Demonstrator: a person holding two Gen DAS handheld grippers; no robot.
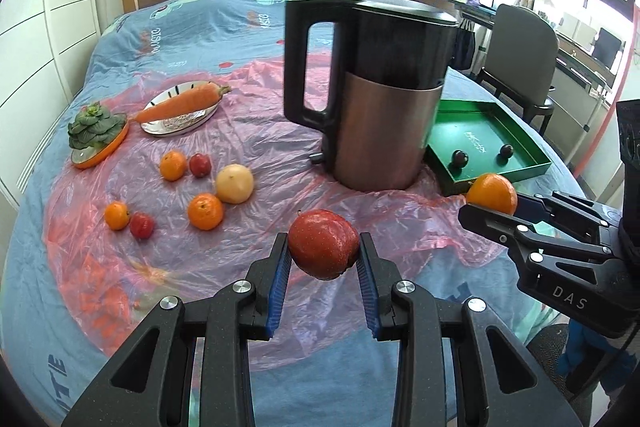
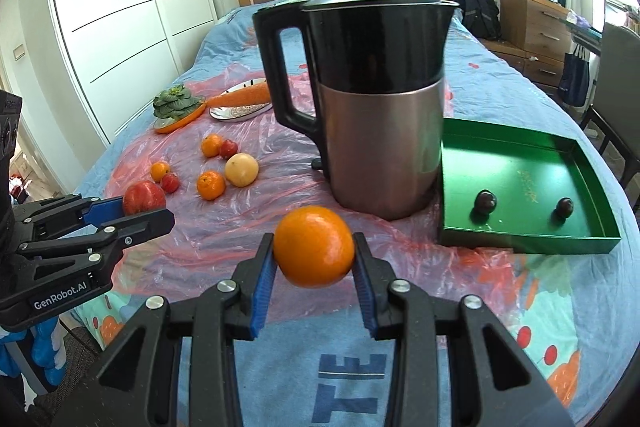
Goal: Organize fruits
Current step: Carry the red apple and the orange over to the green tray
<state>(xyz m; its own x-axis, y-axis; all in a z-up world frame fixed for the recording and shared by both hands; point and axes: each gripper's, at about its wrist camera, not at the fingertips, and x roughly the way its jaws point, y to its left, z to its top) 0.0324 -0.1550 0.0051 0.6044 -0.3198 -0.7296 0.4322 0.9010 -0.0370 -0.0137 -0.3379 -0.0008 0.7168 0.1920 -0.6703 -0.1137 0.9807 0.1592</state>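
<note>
The left gripper clamps an apple; the right gripper clamps an orange. Carry both level past the kettle and release low inside the green tray, clear of its 2 dark fruits.

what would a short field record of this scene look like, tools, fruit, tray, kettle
left tool: shut on red apple, held above the sheet
right tool: shut on orange, held above the sheet
green tray: right of kettle, holds two dark fruits
kettle: upright on pink plastic sheet
loose fruit: six pieces on the sheet, left of kettle
</note>
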